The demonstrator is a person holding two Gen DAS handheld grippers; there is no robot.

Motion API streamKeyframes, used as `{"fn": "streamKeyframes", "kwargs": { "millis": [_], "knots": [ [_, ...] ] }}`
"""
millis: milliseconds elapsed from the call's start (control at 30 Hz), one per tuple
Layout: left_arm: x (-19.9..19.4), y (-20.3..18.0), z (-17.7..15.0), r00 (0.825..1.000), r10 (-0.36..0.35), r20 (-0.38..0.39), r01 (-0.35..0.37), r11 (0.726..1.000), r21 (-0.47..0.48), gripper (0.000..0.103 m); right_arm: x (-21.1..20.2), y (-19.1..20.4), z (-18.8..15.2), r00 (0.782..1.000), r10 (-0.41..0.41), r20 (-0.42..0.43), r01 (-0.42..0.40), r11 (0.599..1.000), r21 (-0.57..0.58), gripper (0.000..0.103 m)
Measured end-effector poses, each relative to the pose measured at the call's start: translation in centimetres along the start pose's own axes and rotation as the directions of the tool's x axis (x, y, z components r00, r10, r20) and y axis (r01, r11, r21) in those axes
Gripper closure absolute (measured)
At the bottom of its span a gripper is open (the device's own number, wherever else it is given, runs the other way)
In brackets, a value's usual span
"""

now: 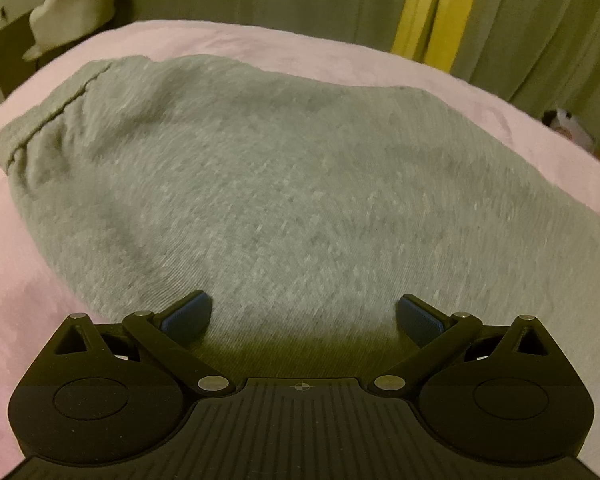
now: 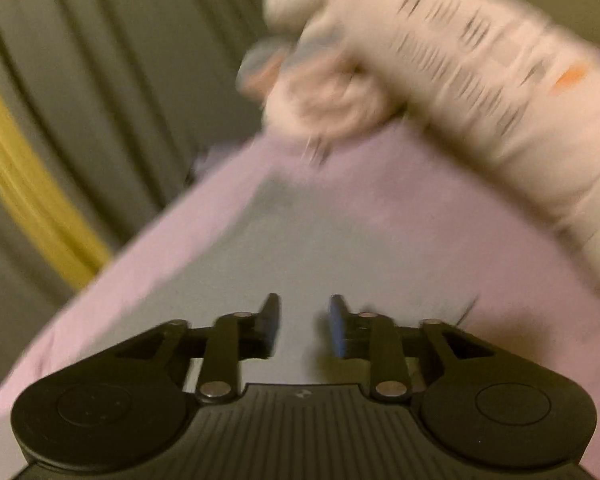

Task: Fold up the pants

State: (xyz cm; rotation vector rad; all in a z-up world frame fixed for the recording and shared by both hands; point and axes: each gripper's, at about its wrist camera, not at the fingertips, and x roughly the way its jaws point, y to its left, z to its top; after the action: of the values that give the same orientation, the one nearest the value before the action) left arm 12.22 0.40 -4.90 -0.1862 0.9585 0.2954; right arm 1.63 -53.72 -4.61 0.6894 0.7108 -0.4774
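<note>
The grey knit pants lie as a broad folded bundle on the pink bed sheet, with a stitched hem at their far left end. My left gripper hovers low over the near part of the pants, open wide, with nothing between its blue pads. In the blurred right wrist view the grey pants spread below my right gripper. Its jaws stand partly apart with only a gap between them, and no cloth is pinched.
Grey curtains with a yellow stripe hang behind the bed. A pale cushion-like thing sits at the back left by a dark furniture edge. A white patterned pillow or bundle lies on the pink sheet at the far right.
</note>
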Motion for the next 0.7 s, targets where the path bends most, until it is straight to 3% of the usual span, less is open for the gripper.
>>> {"fn": "streamKeyframes", "kwargs": {
  "millis": [33, 67, 100, 133, 200, 267, 367, 533, 600, 700],
  "knots": [
    [-0.3, -0.2, -0.1, 1.0, -0.002, 0.009, 0.001, 1.0, 0.012, 0.0, 1.4, -0.1, -0.8, 0.998, -0.02, -0.068, 0.02, 1.0, -0.002, 0.059],
    [-0.6, -0.3, 0.0, 1.0, -0.008, 0.019, 0.008, 1.0, 0.022, 0.0, 1.7, -0.3, -0.8, 0.997, -0.009, -0.079, 0.01, 1.0, 0.008, 0.058],
    [-1.2, -0.5, 0.0, 0.999, -0.018, 0.04, 0.017, 1.0, 0.026, 0.0, 1.4, -0.5, -0.6, 0.998, 0.013, -0.061, -0.013, 1.0, 0.007, 0.045],
    [-1.9, -0.9, -0.1, 0.996, -0.042, 0.081, 0.039, 0.999, 0.036, 0.0, 1.3, -0.6, -0.4, 0.998, 0.039, -0.059, -0.038, 0.999, 0.007, 0.025],
    [-2.8, -1.9, 0.0, 0.984, -0.103, 0.148, 0.094, 0.993, 0.064, 0.0, 1.8, -0.4, -0.4, 0.995, 0.07, -0.07, -0.071, 0.997, -0.001, 0.016],
    [-2.9, -3.6, 0.7, 0.975, -0.131, 0.179, 0.114, 0.988, 0.101, 0.0, 2.2, 0.2, -0.4, 0.996, 0.056, -0.075, -0.058, 0.998, -0.021, 0.015],
    [-1.2, -6.8, 2.7, 0.98, -0.1, 0.172, 0.071, 0.983, 0.169, 0.0, 2.5, 0.8, -0.4, 0.994, 0.064, -0.089, -0.069, 0.996, -0.052, 0.006],
    [4.2, -11.0, 4.3, 0.986, 0.064, 0.156, -0.114, 0.935, 0.335, 0.0, 2.7, 0.3, -0.4, 0.992, 0.089, -0.084, -0.092, 0.995, -0.027, 0.004],
    [5.1, -10.7, 4.6, 0.985, 0.031, 0.17, -0.083, 0.947, 0.31, 0.0, 2.6, 0.1, -0.5, 0.992, 0.102, -0.08, -0.104, 0.995, -0.012, 0.004],
    [6.4, -9.5, 6.9, 0.988, 0.015, 0.152, -0.042, 0.983, 0.176, 0.0, 2.7, 0.0, -0.6, 0.991, 0.109, -0.076, -0.111, 0.994, -0.013, 0.004]
  ]
}}
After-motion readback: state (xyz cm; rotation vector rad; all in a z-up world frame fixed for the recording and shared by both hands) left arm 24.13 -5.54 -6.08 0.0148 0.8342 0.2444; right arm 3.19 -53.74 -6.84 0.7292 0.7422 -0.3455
